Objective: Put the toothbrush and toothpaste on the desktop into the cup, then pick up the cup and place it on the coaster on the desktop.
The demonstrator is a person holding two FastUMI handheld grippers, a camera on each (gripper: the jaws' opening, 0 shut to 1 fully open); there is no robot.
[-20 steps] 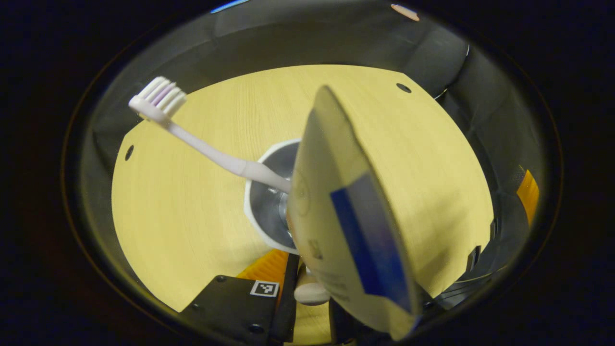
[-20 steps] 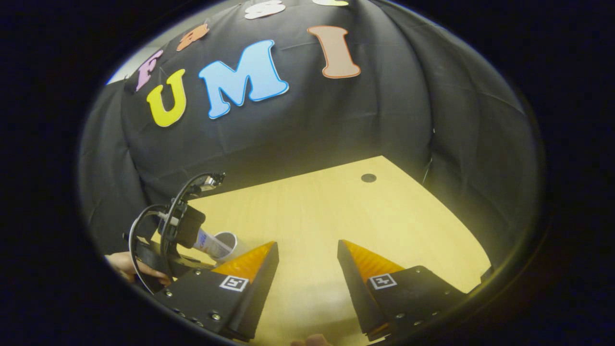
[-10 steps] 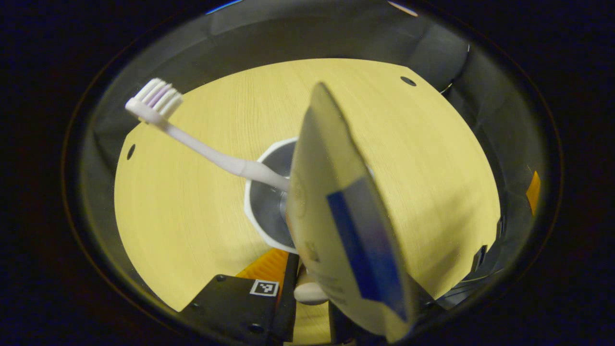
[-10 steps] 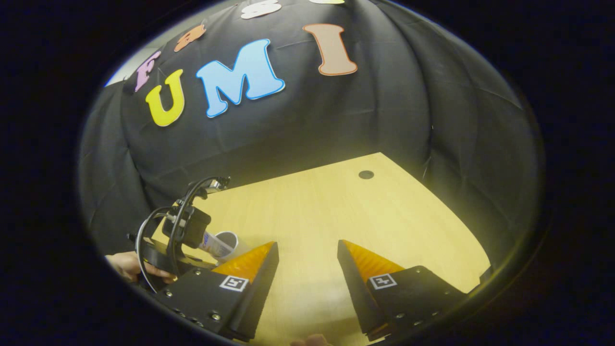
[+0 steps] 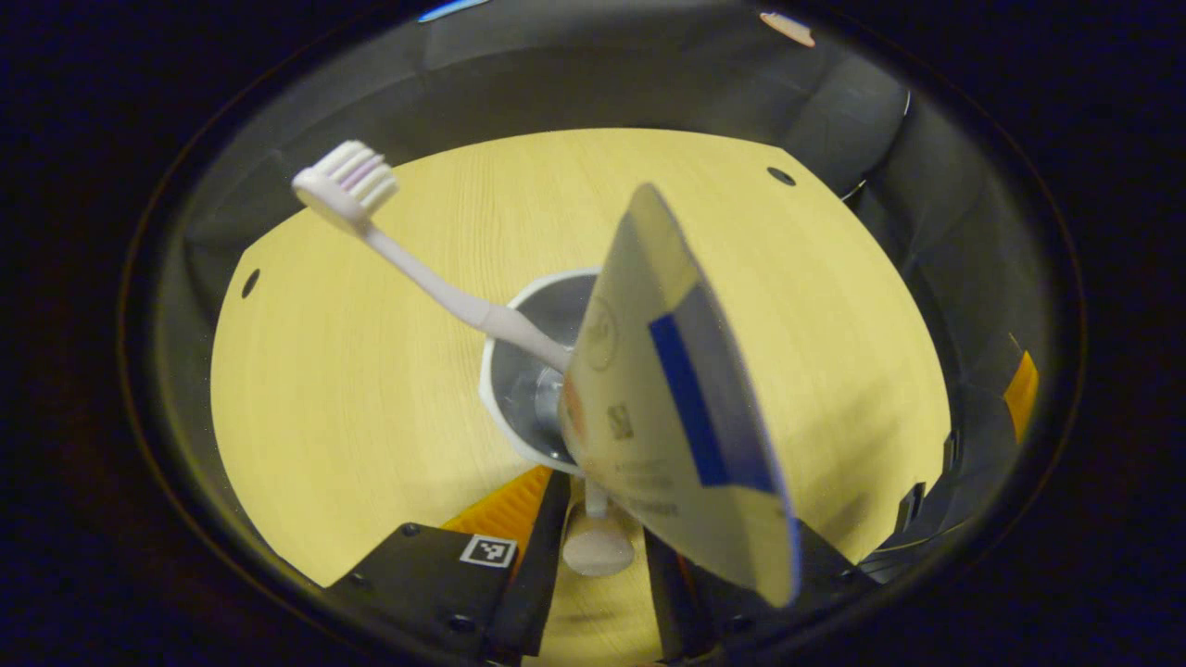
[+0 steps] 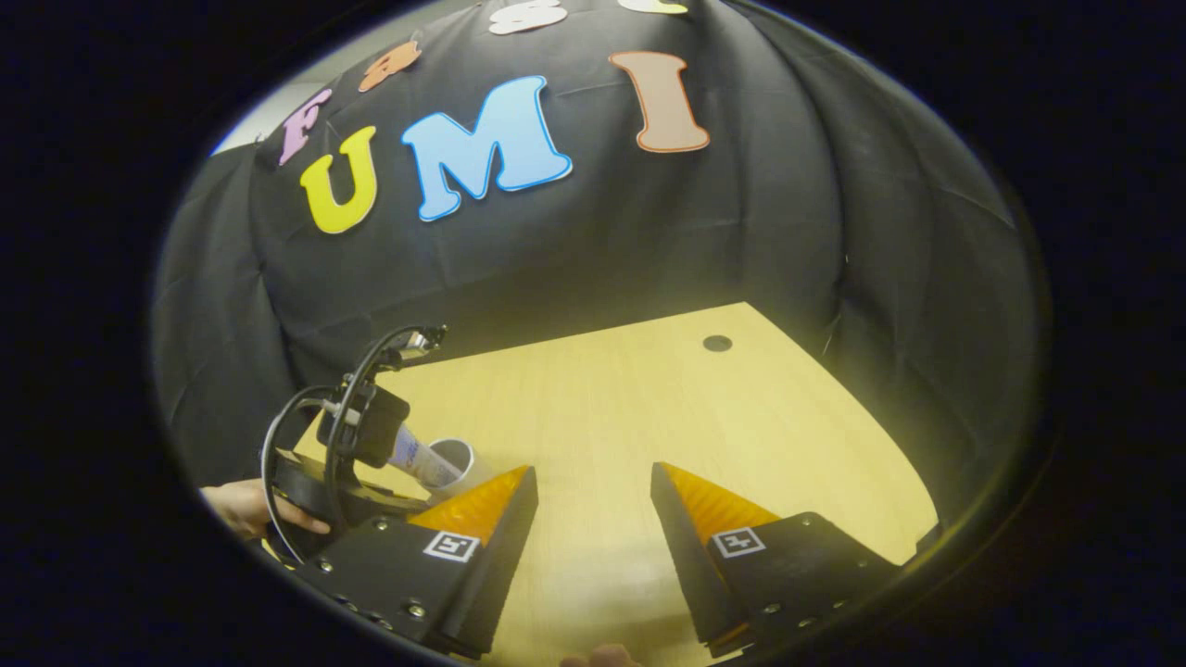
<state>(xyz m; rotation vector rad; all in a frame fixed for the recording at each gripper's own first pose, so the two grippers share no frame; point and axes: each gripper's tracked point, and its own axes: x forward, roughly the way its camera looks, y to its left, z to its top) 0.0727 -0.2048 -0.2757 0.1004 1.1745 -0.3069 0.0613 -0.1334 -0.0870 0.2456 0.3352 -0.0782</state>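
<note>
Toothpaste (image 5: 676, 417) is seen large at the centre right of the left gripper view, its crimped flat end toward the camera and its lower end sunk into the white cup (image 5: 519, 371) at frame centre. Compared with half a second ago, the tube is tilted further to the right and stands farther from the lens, and more of the cup's rim is uncovered. The toothbrush (image 5: 417, 269) is already lodged in the cup, its handle leaning to the upper left with the bristle head raised over the worktop (image 5: 324, 417); its angle is steeper than before.

The left hand-held gripper (image 5: 598, 547) is seen at the bottom of that view with its fingers drawn close together; a small pale rounded piece shows in the narrow gap between them. Whether anything is still pinched cannot be told, since the tube hides the right finger. The change is judged to mean that the tube is let go into the cup and the first part of the task is close to done.

In the right gripper view, the right hand-held gripper (image 6: 593, 519) is held spread and empty at the bottom, over bare worktop. At lower left of that view the cup and tube are seen beside the left hand-held gripper and a person's hand (image 6: 243, 508). Lifting the cup to the coaster is not yet begun.
</note>
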